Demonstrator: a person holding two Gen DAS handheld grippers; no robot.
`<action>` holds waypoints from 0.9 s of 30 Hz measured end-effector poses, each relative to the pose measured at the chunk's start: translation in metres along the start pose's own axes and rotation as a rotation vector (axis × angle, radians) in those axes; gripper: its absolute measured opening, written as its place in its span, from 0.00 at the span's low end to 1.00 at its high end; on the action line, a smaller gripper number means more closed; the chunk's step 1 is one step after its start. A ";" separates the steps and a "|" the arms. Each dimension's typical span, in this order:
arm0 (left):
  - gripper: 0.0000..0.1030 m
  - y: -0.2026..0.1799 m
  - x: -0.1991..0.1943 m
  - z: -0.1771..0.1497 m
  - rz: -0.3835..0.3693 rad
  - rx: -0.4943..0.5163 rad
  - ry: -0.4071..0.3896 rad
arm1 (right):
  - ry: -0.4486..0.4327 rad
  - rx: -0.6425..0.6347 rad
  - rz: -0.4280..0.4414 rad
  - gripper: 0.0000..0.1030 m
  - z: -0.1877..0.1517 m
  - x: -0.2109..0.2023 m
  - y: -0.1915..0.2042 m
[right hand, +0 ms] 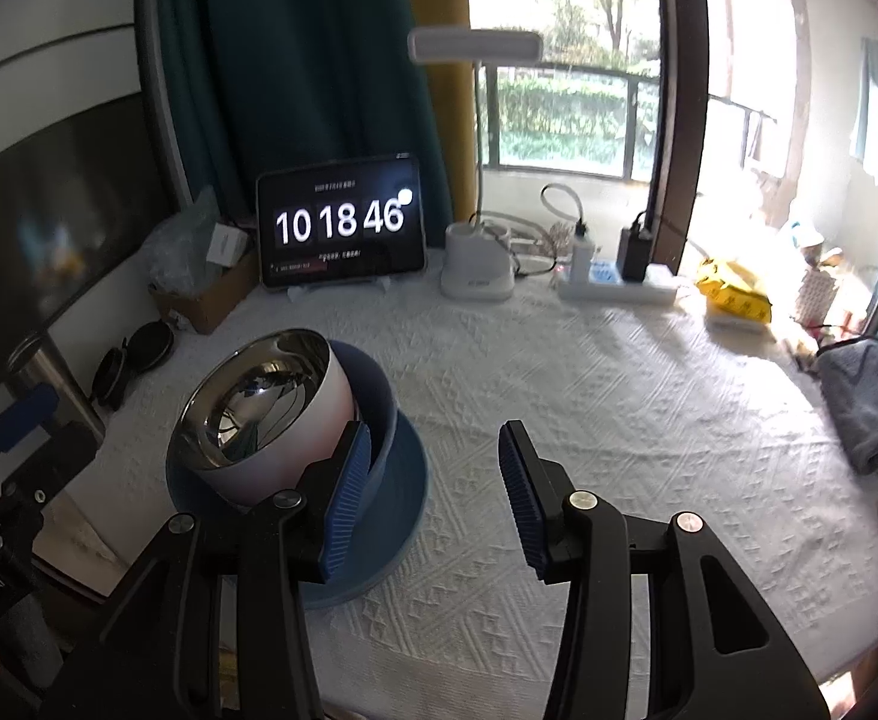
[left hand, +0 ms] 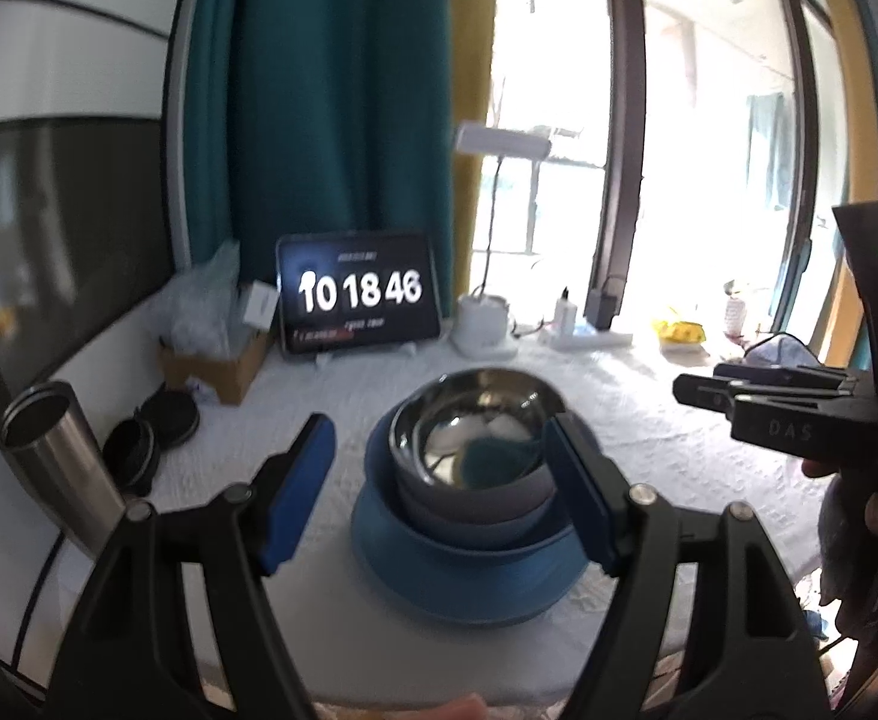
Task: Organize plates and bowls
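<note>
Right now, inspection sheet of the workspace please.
Surface: white textured tablecloth, mostly bare at right.
Job's things: steel-lined pale bowl nested tilted in blue bowl on blue plate.
Clutter: steel tumbler, black round lids, cardboard box, clock tablet, white desk lamp, yellow packet, grey towel.
Grippers: left gripper open; right gripper open, empty.
Cables: chargers on white power strip.
Surroundings: teal curtain, window.
</note>
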State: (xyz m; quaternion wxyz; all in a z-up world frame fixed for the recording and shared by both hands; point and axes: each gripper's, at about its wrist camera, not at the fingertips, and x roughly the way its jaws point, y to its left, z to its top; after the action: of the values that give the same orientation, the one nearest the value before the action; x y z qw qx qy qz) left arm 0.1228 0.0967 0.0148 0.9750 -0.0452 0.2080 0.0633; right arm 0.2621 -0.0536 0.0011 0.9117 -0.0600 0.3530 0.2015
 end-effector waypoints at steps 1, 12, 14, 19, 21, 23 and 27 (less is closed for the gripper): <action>0.71 -0.002 -0.003 0.001 -0.006 0.002 -0.013 | -0.008 0.002 -0.004 0.46 -0.001 -0.005 -0.002; 0.71 -0.022 -0.035 0.006 -0.049 0.021 -0.117 | -0.099 -0.027 -0.055 0.48 -0.014 -0.053 -0.008; 0.71 -0.024 -0.041 0.006 -0.050 0.026 -0.135 | -0.114 -0.032 -0.062 0.49 -0.017 -0.061 -0.008; 0.71 -0.028 -0.056 0.004 -0.059 0.020 -0.174 | -0.186 -0.032 -0.084 0.51 -0.025 -0.084 -0.009; 0.71 -0.030 -0.061 0.004 -0.061 0.022 -0.186 | -0.209 -0.039 -0.094 0.51 -0.028 -0.092 -0.008; 0.71 -0.033 -0.066 0.003 -0.064 0.027 -0.203 | -0.227 -0.044 -0.103 0.52 -0.030 -0.098 -0.008; 0.71 -0.038 -0.078 -0.002 -0.041 0.041 -0.241 | -0.278 -0.042 -0.126 0.53 -0.036 -0.113 -0.009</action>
State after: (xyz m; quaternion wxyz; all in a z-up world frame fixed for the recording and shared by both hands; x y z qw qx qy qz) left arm 0.0566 0.0510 0.0478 0.9948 -0.0215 0.0896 0.0438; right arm 0.1679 -0.1075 0.0490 0.9611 -0.0728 0.2147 0.1579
